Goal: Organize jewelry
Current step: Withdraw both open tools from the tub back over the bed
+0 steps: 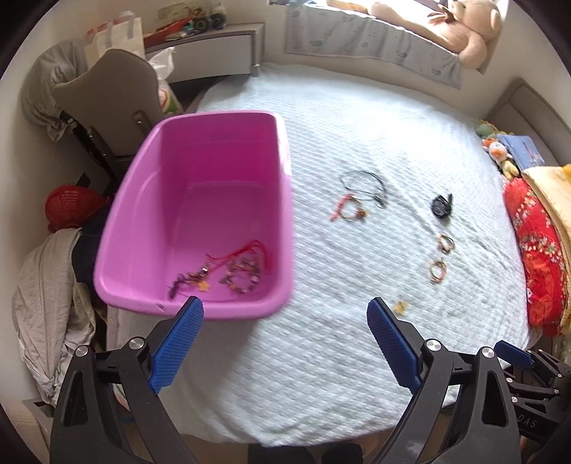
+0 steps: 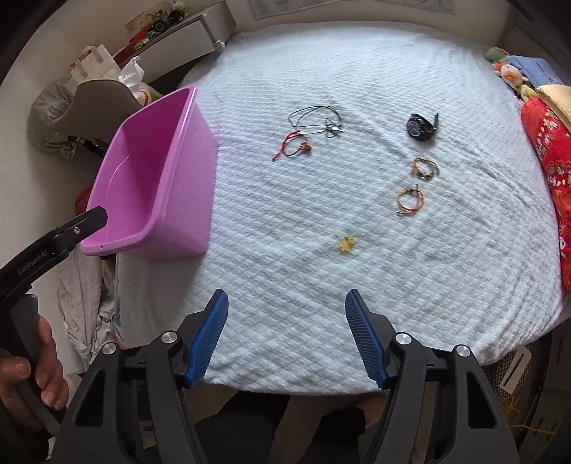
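A pink plastic bin (image 1: 200, 150) (image 2: 160, 185) stands at the bed's left edge, with a red cord and beaded bracelets (image 1: 235, 267) inside. On the white bedspread lie a black cord necklace (image 2: 314, 117), a red string bracelet (image 2: 292, 146), a black watch (image 2: 421, 126), two beaded bracelets (image 2: 424, 167) (image 2: 410, 200) and a small yellow charm (image 2: 347, 245). My left gripper (image 1: 285, 310) is open and empty, just in front of the bin. My right gripper (image 2: 285, 303) is open and empty above the bed's near edge.
A red floral pillow (image 2: 549, 150) and soft toys (image 2: 506, 71) lie along the right side. A teddy bear (image 1: 464, 32) sits at the back. A chair (image 1: 114, 92), clothes (image 1: 50, 314) and a red basket (image 1: 71, 207) are left of the bed.
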The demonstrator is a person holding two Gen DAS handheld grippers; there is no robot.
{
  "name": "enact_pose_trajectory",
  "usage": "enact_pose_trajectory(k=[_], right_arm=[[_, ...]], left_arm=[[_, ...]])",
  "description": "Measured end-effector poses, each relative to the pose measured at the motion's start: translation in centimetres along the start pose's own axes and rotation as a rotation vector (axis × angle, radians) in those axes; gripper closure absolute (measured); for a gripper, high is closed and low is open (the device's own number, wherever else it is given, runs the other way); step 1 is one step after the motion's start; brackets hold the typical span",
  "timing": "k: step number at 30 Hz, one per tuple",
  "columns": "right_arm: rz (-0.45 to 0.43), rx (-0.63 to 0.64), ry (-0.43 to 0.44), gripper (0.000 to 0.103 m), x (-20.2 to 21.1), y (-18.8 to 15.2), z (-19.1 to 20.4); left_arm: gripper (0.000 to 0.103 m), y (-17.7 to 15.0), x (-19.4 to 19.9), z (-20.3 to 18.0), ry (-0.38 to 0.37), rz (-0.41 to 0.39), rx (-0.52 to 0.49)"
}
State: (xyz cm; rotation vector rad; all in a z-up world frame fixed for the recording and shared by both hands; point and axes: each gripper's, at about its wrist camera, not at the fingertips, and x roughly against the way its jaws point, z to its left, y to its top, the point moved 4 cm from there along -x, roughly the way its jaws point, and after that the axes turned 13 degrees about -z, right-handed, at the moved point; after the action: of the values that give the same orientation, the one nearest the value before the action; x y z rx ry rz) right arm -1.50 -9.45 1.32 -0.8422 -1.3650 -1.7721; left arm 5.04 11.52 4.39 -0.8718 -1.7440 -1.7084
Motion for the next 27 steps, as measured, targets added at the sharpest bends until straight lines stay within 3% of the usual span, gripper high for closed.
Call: enact_pose_trajectory(k=[8,15,21,27], right_arm=[[-0.024,-0.047,-0.015,0.035,5.2,-3.9,-12.1],[-0.036,-0.139,-0.042,0.035,7.2,-5.9,-20.8],[-0.046,-0.210,-0.040,0.034,6.3,-5.8,-24.8],[-0.047,-0.207,-0.061,0.034,4.1,-4.1,-26.6]], left_arm=[[0.010,-5.3,2.6,-11.1,-0.046,0.016,0.014],[0.010,-8.5,3.3,-16.8,-0.042,0.061,0.067],[0.008,-9.2,3.1,-19.8,-0.053,0.056,-0.026],[0.007,-9.8,-0.2,-21.0,-0.041,0.067,-0.026]])
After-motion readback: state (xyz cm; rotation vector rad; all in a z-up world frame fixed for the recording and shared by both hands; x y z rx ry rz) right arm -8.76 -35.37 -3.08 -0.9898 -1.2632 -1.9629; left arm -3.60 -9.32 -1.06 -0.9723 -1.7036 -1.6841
